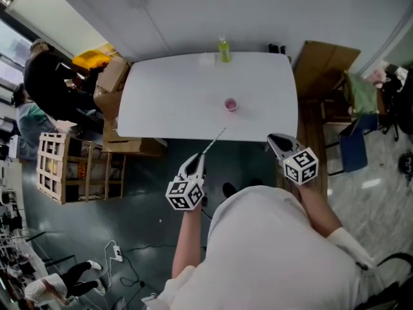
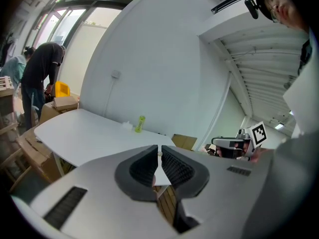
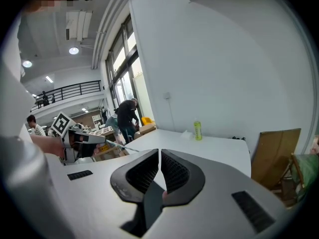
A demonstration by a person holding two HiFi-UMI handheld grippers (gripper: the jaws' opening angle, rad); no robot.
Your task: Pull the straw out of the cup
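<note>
Closest in, a white-clad shoulder (image 1: 277, 250), both arms stretched forward. Ahead of it, left claw (image 1: 199, 158) pinched on a thin white straw (image 1: 215, 140), held slanting in the air, far tip over the near edge of the white bench (image 1: 161, 95). Straw fully out of the small pink cup (image 1: 231, 104) and not touching it; cup upright mid-bench. Right claw (image 1: 273, 141) pressed together, nothing in it, by the bench's near right corner. Green bottle (image 1: 224, 49) standing at the far edge.
</note>
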